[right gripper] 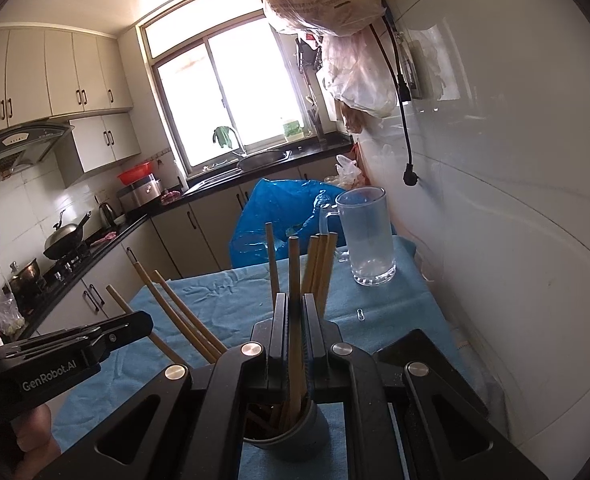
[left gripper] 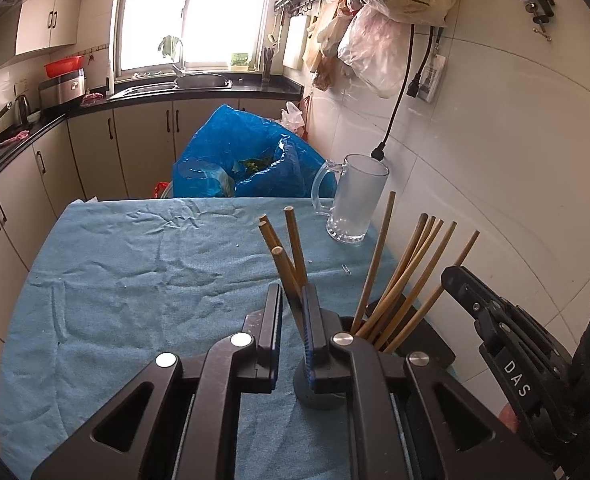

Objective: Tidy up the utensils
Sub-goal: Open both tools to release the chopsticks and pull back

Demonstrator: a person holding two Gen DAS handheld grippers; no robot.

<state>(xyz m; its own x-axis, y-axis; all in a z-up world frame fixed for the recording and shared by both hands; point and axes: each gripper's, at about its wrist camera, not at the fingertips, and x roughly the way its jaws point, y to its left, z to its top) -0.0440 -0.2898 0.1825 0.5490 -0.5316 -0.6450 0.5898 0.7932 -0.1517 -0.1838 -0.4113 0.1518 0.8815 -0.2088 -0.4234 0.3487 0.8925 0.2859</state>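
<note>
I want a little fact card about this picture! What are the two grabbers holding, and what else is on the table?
left gripper: shut on a few wooden chopsticks, tips fanned upward
right gripper: shut on one wooden chopstick that stands in the holder
holder: round grey cup with more chopsticks inside, on the cloth
table cover: wrinkled blue cloth
mug: frosted glass mug with handle, upright, apart from the cup, near the wall
behind table: blue plastic bag
small item: paper clip on the cloth
</note>
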